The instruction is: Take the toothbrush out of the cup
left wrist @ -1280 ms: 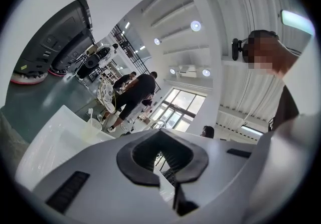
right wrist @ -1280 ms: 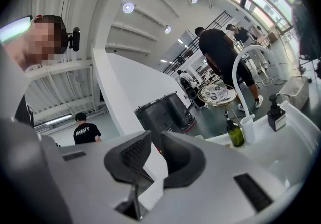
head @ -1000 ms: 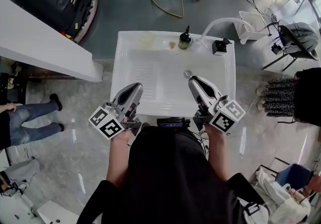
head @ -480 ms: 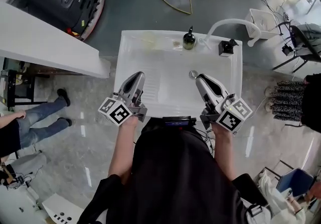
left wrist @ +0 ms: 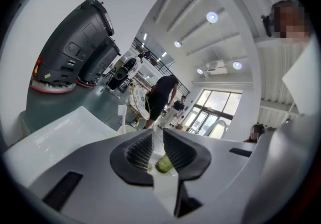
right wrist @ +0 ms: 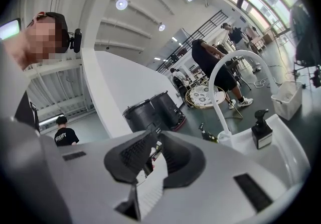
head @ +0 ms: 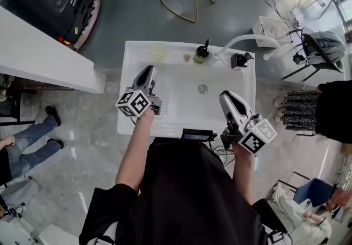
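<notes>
Left gripper (head: 147, 71) is reaching forward over the sink (head: 181, 107), jaws just opening, empty; ahead-left, one cup (head: 158, 51) is holding one toothbrush (left wrist: 122, 112). Right gripper (head: 226, 96) is hanging slightly open, empty, two pump bottles (head: 202, 51) beyond it.

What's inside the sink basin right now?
In the sink only the drain shows on the bare white floor. The left gripper, its jaws just opening with nothing between them, hangs over the left part and covers whatever lies beneath.

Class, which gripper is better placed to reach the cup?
Left. The left gripper, jaws just opening, gripping nothing, points at the cup on the sink's back rim; the right gripper hangs near the front.
</notes>
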